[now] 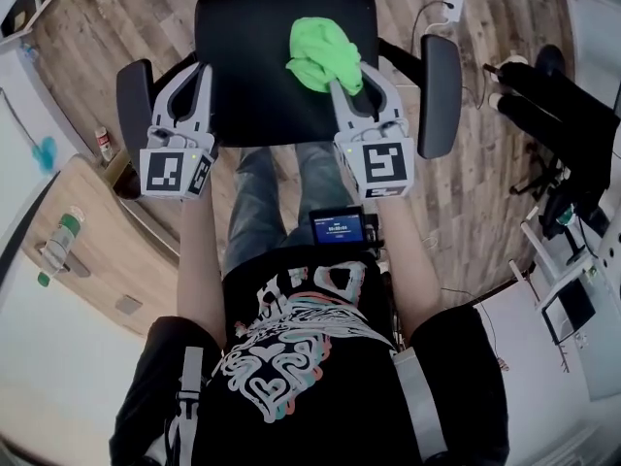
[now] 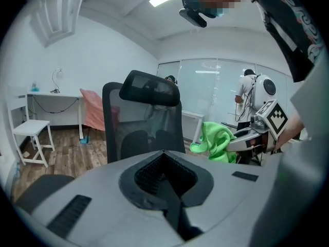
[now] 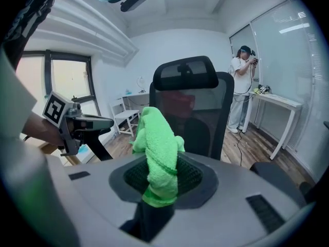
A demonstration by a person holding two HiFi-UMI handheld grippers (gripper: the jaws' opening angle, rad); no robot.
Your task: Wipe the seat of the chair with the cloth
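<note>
The black office chair's seat (image 1: 252, 61) lies straight ahead of me, its mesh backrest (image 2: 141, 120) rising behind it. A bright green cloth (image 1: 323, 54) hangs bunched over the right half of the seat, pinched in my right gripper (image 1: 347, 85), which is shut on it. From the right gripper view the cloth (image 3: 160, 156) stands up out of the closed jaws. My left gripper (image 1: 197, 78) hovers over the seat's left edge, shut with nothing in it. In the left gripper view the cloth (image 2: 216, 140) shows to the right of the backrest.
Black armrests (image 1: 133, 95) (image 1: 440, 90) flank the seat. The floor is wood planking, with cables at the upper right (image 1: 441, 8). A white desk (image 1: 58, 250) is at my left, black equipment (image 1: 558, 124) at my right. A person (image 3: 240, 89) stands far back by a glass wall.
</note>
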